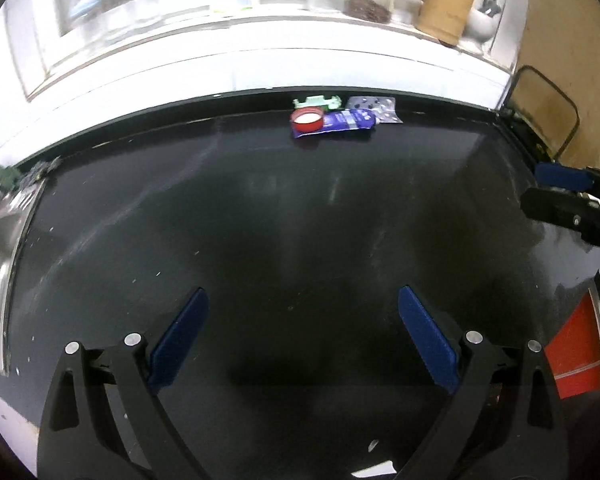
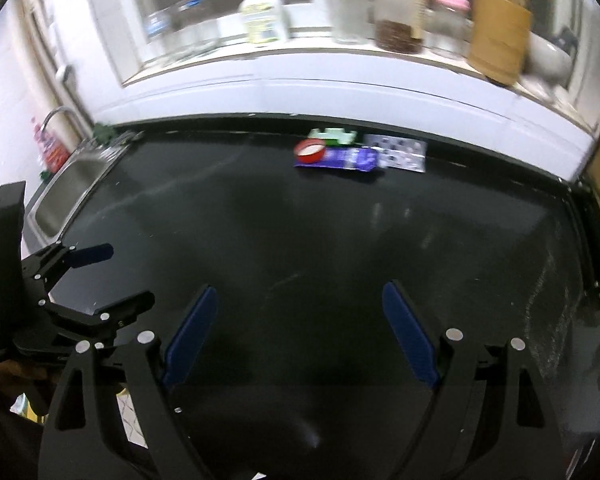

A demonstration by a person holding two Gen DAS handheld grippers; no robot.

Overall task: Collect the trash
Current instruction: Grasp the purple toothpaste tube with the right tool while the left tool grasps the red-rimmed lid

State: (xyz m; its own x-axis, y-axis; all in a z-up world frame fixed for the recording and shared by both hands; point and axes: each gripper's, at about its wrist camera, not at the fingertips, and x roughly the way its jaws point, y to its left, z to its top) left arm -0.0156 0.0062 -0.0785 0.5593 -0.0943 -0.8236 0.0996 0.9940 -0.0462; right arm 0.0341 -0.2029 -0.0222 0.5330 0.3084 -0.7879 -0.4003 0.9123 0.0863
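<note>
Left wrist – left tool (image 1: 303,308) gaping, red cap (image 1: 308,119) far.

This is a home kitchen. At the left of the right wrist view a steel sink (image 2: 66,192) with a curved faucet (image 2: 62,118) is set into the dark table (image 2: 300,240), which runs back to a white tiled wall. Along the top of the frame a window ledge (image 2: 340,54) carries a green-capped soap bottle (image 2: 262,16), a glass jar (image 2: 398,8) with dark contents, and a wooden utensil holder (image 2: 498,36).
</note>
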